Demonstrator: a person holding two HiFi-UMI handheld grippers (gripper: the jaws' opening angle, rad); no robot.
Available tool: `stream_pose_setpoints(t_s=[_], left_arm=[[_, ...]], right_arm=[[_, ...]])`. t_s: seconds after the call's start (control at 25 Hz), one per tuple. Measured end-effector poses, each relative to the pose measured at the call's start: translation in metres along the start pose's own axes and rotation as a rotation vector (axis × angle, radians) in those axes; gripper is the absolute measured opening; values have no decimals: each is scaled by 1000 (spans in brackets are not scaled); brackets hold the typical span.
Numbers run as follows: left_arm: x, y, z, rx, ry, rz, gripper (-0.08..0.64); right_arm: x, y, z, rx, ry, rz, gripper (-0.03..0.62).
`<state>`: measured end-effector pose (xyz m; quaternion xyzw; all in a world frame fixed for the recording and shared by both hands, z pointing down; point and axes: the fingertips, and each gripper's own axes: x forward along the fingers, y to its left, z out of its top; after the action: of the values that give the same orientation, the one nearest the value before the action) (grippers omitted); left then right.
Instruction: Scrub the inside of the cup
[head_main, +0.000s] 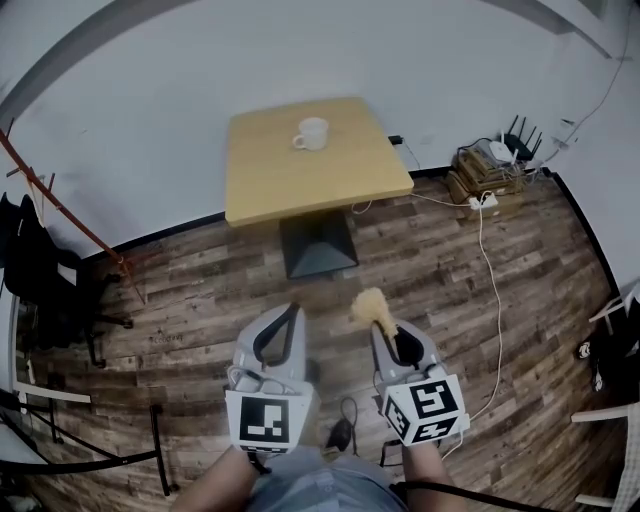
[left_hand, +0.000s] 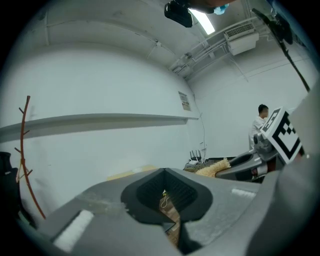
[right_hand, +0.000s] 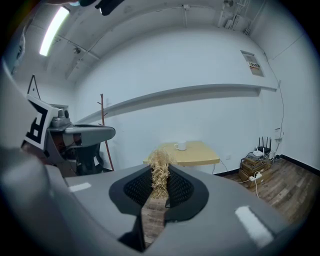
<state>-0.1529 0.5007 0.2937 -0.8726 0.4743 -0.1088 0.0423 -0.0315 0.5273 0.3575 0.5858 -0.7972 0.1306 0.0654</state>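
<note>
A white cup (head_main: 311, 133) stands on a small square wooden table (head_main: 270, 170) across the room, far from both grippers; in the right gripper view the cup (right_hand: 181, 146) is tiny on the table (right_hand: 202, 154). My right gripper (head_main: 383, 328) is shut on a straw-coloured fibrous scrubber (head_main: 372, 304), whose tuft (right_hand: 160, 172) sticks out between the jaws. My left gripper (head_main: 288, 315) is held beside it, shut and empty, its jaws together (left_hand: 164, 172). From the left gripper view the right gripper's scrubber (left_hand: 212, 167) shows at the right.
A wooden floor (head_main: 200, 290) lies between me and the table. A router on stacked boxes (head_main: 490, 165) with a power strip and cables sits at the back right. A coat rack (head_main: 60, 210) and dark chair stand at the left. A person in white (left_hand: 260, 125) stands far off.
</note>
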Motion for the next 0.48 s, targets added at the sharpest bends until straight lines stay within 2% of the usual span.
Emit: stream_pose_setpoints(t_s=[0.24, 0.48], left_arm=[[69, 35, 4, -25, -20, -16, 20], [126, 93, 12, -51, -47, -15, 20]], right_arm=[[67, -17, 16, -3, 20, 16, 61], [146, -19, 53, -11, 15, 41, 61]])
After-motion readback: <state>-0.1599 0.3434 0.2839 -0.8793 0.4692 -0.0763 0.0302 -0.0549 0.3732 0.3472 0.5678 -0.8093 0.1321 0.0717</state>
